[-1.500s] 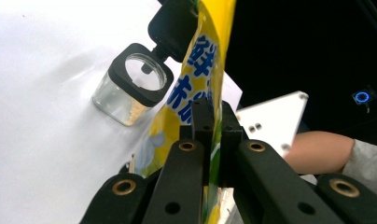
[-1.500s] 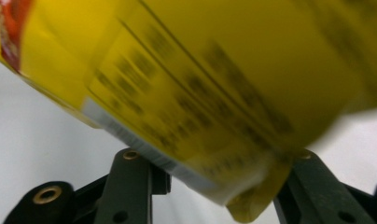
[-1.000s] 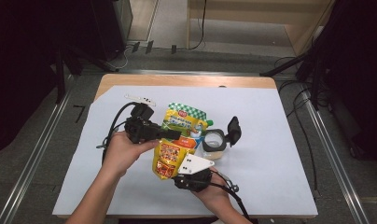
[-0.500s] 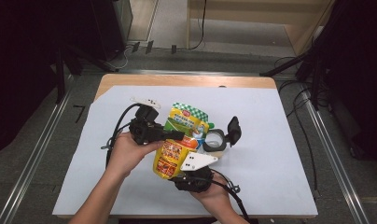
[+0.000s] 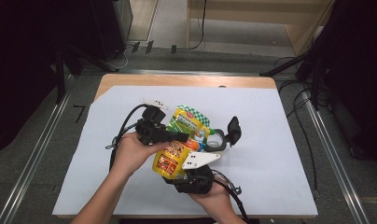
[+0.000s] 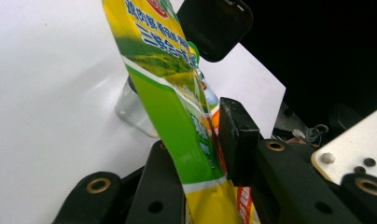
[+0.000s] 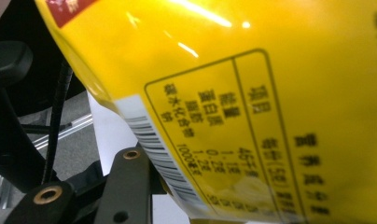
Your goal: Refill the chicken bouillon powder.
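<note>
My left gripper (image 5: 181,136) reaches in from the left, its jaws on either side of a green-and-yellow pouch (image 5: 192,122). In the left gripper view that green-and-yellow pouch (image 6: 177,116) stands between the pads of the left gripper (image 6: 196,135). The jaws have just been opening, and the pads no longer pinch it. From below, my right gripper (image 5: 185,169) is shut on a yellow pouch (image 5: 170,156) and holds it upright. The yellow pouch (image 7: 252,102) lies close against the lens, with one black jaw at its lower left.
A clear jar (image 5: 217,141) with a black hinged lid (image 5: 233,128) stands just right of the pouches; the clear jar (image 6: 133,109) also sits behind the green pouch. A white sheet (image 5: 280,154) covers the wooden table (image 5: 186,80). Cables trail from both grippers.
The left hand has edged a little to the right toward the pouches. The right hand and the yellow pouch have stayed in place.
</note>
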`<state>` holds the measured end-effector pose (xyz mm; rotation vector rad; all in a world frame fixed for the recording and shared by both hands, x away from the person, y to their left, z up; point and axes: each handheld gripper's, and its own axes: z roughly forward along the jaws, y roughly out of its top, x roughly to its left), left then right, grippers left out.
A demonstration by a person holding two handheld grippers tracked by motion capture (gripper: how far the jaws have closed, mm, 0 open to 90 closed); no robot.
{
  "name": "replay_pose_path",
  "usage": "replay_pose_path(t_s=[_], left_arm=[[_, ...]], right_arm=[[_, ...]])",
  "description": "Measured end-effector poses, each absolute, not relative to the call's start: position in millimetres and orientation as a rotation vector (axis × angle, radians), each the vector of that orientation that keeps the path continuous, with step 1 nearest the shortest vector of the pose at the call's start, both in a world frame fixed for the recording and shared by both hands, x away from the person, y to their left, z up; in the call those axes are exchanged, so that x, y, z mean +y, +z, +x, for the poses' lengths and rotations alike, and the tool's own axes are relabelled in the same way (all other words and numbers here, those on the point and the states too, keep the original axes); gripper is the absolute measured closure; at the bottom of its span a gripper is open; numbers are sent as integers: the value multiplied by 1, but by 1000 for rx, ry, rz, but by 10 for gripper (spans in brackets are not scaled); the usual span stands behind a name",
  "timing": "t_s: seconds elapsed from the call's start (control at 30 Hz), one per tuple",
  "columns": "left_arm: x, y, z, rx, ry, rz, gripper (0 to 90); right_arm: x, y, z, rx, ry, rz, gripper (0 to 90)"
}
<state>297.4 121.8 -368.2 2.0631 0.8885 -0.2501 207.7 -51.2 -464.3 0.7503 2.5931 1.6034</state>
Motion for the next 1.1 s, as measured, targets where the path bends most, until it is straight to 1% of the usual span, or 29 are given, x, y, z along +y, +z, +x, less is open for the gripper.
replay_pose_path(t_s=[0.3,0.4,0.5,0.6,0.77,0.87,1.0,1.1], left_arm=[[110,-372,298,912,-235,2084,702],[107,-373,299,951,-232,2087,753],[103,-377,300,975,-248,2082,777],[100,-379,299,982,-255,2078,781],[99,-377,299,1025,-208,2067,778],[98,-377,299,1039,-190,2063,780],[98,-378,299,1055,-188,2059,781],[98,-379,300,1056,-205,2064,772]], right_arm=[[-55,-463,211,2618,1683,841,616],[-55,-462,211,2621,1648,838,607],[-52,-462,210,2644,1614,814,598],[-48,-461,206,2652,1575,791,595],[-47,-463,211,2649,1586,819,608],[-44,-464,214,2648,1576,821,583],[-42,-465,214,2634,1563,852,604],[-43,-465,215,2639,1552,871,658]])
